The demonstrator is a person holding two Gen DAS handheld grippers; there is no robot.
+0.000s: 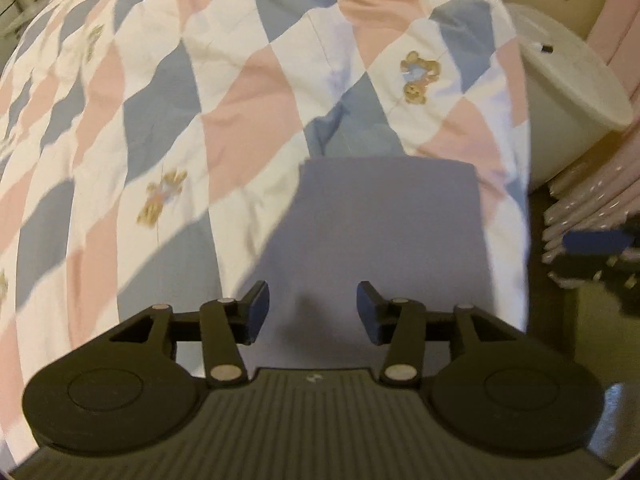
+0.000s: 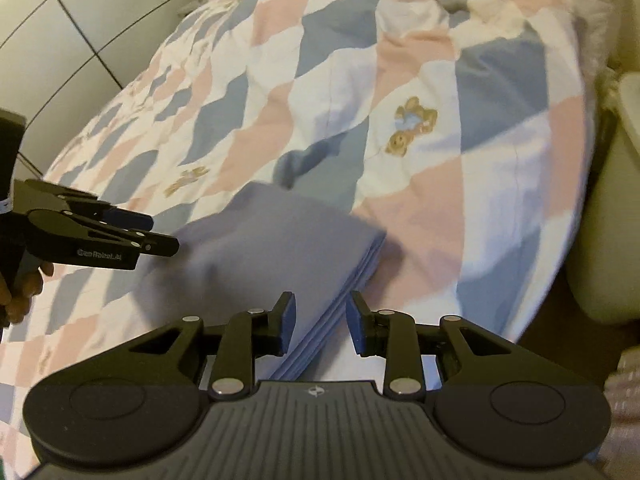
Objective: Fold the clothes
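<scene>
A folded lavender garment [image 1: 380,224] lies as a neat rectangle on the checked quilt [image 1: 160,120] near the bed's right edge. My left gripper [image 1: 313,312] hovers open above its near end, nothing between the fingers. In the right wrist view the same garment [image 2: 272,248] shows its stacked layered edge at the right. My right gripper [image 2: 321,326] is open, its fingers either side of that layered edge at the near corner. The left gripper [image 2: 148,232] appears at the left of this view, held by a hand, over the garment's left side.
The quilt [image 2: 440,100] with pink, blue and white diamonds and teddy prints covers the bed. A white round container [image 1: 568,92] stands right of the bed. Pink striped fabric [image 1: 592,204] lies by the floor at right. A tiled wall [image 2: 60,40] is at left.
</scene>
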